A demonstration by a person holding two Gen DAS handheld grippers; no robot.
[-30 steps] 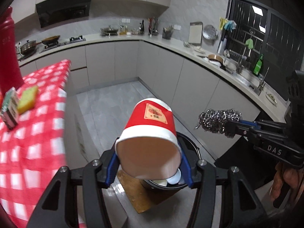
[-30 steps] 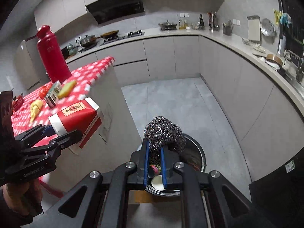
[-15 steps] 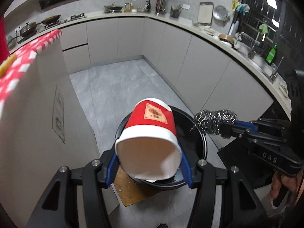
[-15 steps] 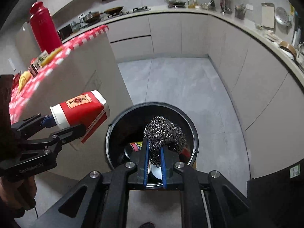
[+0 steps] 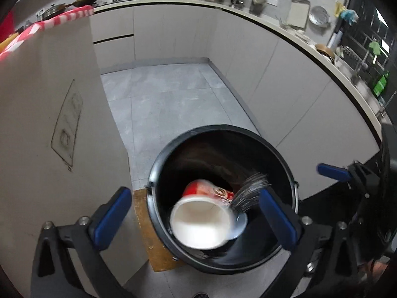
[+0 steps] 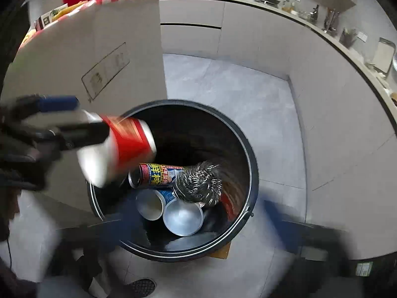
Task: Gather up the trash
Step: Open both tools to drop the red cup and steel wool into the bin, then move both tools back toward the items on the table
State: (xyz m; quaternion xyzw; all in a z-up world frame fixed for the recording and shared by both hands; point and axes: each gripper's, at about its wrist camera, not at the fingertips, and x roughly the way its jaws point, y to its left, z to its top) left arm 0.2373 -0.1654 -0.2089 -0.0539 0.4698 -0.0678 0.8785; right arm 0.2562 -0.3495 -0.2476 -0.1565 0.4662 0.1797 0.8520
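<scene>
Blue pads mark the fingers of my left gripper [image 5: 196, 213], and its jaws are opening wide with nothing pressed between them. The red paper cup [image 5: 202, 219] sits free in the gap, clear of both pads, its white mouth facing me, over the mouth of the black bin [image 5: 158, 171]. In the right wrist view the cup [image 6: 116, 144] is blurred, just beside the left gripper's dark finger and above the bin's near rim.

My right gripper [image 6: 196, 219] is likewise opening; its fingers show only as dark blue smears at the lower edge, and nothing is between them. The steel scourer [image 6: 198, 183] lies inside the bin [image 6: 248, 149], resting on the other rubbish. In the left wrist view it is a streaked grey blur [image 5: 248, 191] beside the cup.

Contents of the bin, as seen from the right wrist: a printed can [image 6: 156, 175] lying on its side, a white cup [image 6: 150, 204] and a blue-sided bowl [image 6: 183, 217] with their mouths up, the scourer touching the can and the bowl. A brown board [image 5: 148, 231] lies under the bin on the grey floor.

Difference from a second ago: both grippers then pinched their loads, the left the red cup and the right the scourer, well above the bin. Both have since come down over it and let go. The checked table, then beside me, is now only a strip at the upper edge.
</scene>
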